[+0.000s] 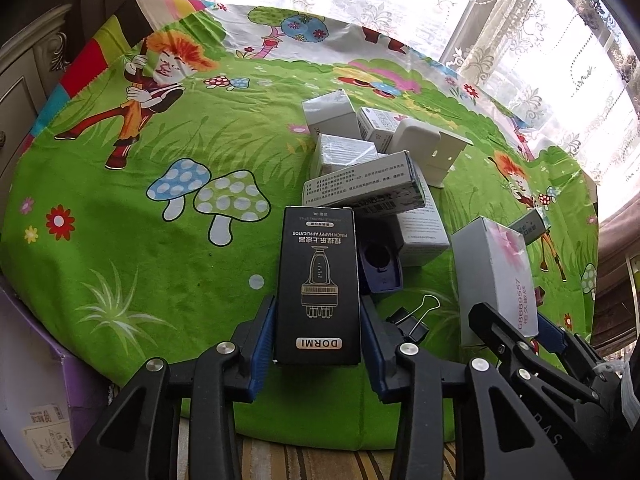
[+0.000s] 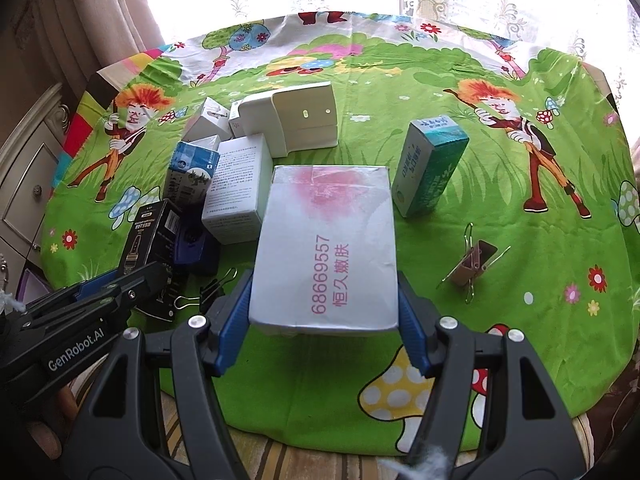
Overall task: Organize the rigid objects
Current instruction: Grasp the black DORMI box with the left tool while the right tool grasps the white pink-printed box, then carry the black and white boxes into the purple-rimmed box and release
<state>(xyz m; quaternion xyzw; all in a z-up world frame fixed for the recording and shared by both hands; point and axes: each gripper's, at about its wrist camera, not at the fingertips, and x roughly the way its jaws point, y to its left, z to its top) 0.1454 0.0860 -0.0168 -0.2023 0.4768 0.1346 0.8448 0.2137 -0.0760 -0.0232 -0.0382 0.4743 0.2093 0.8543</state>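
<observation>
My left gripper (image 1: pixel 318 320) is shut on a black DORMI box (image 1: pixel 318 280), with a blue pad on each long side. It also shows in the right wrist view (image 2: pixel 154 236). My right gripper (image 2: pixel 324 312) is shut on a white box with a pink flower and pink digits (image 2: pixel 326 248). That box stands right of the black box in the left wrist view (image 1: pixel 494 276). A cluster of white boxes (image 1: pixel 360 160) and a white bracket (image 1: pixel 432 148) lies just beyond both. A teal box (image 2: pixel 430 168) stands apart at the right.
A dark blue plastic piece (image 1: pixel 380 264) lies behind the black box. A black binder clip (image 1: pixel 412 324) sits between the grippers; a rose-gold clip (image 2: pixel 472 268) lies at right. The round table has a green cartoon cloth (image 1: pixel 120 208). A purple carton (image 1: pixel 36 400) stands at lower left.
</observation>
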